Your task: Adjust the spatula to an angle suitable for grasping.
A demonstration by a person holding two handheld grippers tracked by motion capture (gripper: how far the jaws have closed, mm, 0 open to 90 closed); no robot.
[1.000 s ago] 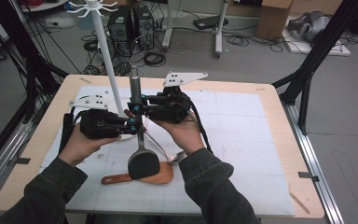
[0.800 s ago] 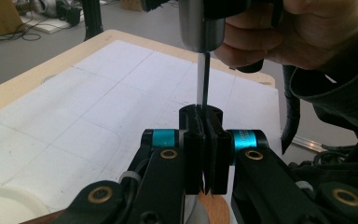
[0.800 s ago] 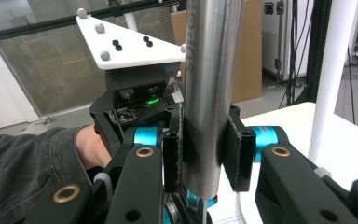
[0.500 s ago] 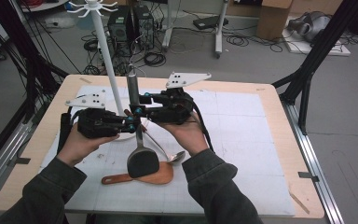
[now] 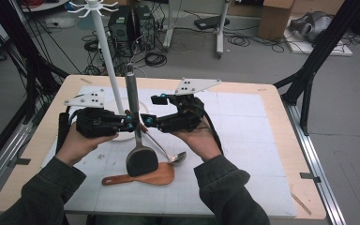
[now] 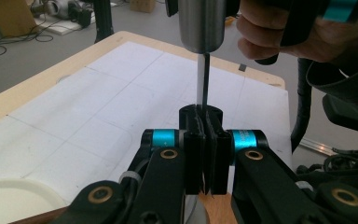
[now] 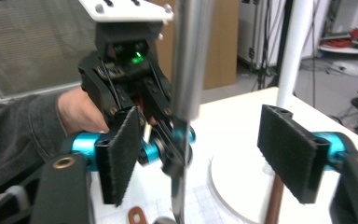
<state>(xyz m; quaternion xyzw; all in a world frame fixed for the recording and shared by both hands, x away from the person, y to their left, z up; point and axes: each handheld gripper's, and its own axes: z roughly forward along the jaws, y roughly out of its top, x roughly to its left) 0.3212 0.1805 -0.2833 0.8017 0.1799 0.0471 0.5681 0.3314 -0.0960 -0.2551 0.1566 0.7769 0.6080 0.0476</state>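
A wooden table (image 5: 272, 101) covered by a white gridded mat (image 5: 243, 140) is seen across the middle of the high view. At the upper left of that view a white stand (image 5: 104, 47) with hooks at its top is planted on a round base at the mat's left part. Near the centre, a spatula (image 5: 133, 117) with a grey metal handle and a black blade is held upright, its blade hanging just above a wooden spatula (image 5: 154, 177) laid flat at lower centre, with a metal spoon (image 5: 171, 154) lying just beside that one. The left gripper (image 5: 130, 123), left of centre, is pinched on the thin shank of the upright spatula; in the left gripper view its jaws are pressed together around that shank. The right gripper (image 5: 146, 121), right of centre, has just been opening: in the right gripper view its pads (image 7: 121, 154) are spread well apart, with the spatula's handle between them and untouched.
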